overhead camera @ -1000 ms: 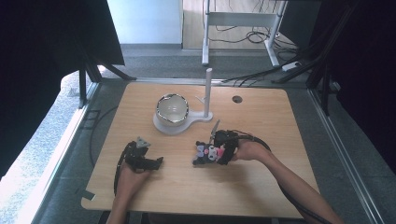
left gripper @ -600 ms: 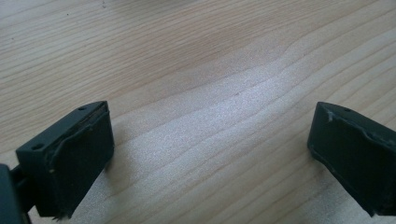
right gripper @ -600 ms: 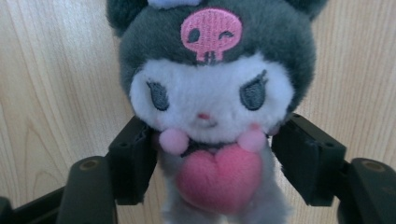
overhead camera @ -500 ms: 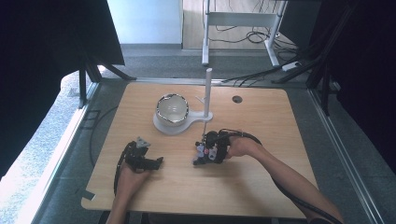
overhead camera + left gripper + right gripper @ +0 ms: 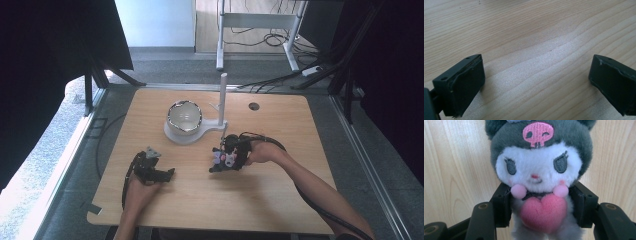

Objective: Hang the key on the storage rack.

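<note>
Wooden tabletop (image 5: 280, 200) fills the high view, with a bowl (image 5: 184, 116) on a white stand (image 5: 192, 136) whose post (image 5: 222, 97) rises behind it. The right hand-held gripper (image 5: 220, 164) lies low near the middle, closed on a plush toy (image 5: 223, 158); the left hand-held gripper (image 5: 167, 173) rests near the front edge. From here the toy is too small to read, and its contact with the tabletop cannot be told.

Left gripper view: bare wood grain between the left hand-held gripper (image 5: 534, 82), jaws spread wide, holding nothing.

Right gripper view: the right hand-held gripper (image 5: 541, 207) pinches the plush (image 5: 539, 170) at the body, just under the head, beside its pink heart (image 5: 543, 212). I judge the grip sound; keeping it on the torso should stop the head flopping. The toy's legs are cut off below
</note>
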Demonstrator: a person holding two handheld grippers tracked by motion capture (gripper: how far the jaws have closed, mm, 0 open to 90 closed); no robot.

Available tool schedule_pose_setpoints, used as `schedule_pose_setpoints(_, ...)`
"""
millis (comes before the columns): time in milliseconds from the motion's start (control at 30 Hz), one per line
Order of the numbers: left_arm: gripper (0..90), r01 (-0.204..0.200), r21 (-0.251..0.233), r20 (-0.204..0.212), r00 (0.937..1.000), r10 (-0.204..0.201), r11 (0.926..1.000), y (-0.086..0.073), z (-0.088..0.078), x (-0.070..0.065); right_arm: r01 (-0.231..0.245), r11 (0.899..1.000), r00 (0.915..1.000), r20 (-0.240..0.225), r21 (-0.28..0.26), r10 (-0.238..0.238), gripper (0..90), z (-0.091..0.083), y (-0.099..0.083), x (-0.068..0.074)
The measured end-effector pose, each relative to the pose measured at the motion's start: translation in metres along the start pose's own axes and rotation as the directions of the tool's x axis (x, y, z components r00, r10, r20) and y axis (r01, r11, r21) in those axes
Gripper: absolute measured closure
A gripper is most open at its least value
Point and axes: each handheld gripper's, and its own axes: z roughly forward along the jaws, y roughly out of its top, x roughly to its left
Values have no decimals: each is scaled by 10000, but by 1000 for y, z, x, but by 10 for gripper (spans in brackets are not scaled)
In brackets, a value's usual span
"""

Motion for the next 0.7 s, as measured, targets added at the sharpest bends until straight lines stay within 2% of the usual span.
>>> schedule_pose_setpoints(400, 4, 22, -17, -13, 10000, -22, 10000, 0, 0, 0, -204, 9993, 9998, 51, -304, 206, 424, -28, -13, -8)
schedule_pose_setpoints(700, 4, 20, -19, -8, 10000, -20, 10000, 0, 0, 0, -586, 9967, 9982, 83, -560, 591, 424, -47, -23, -16)
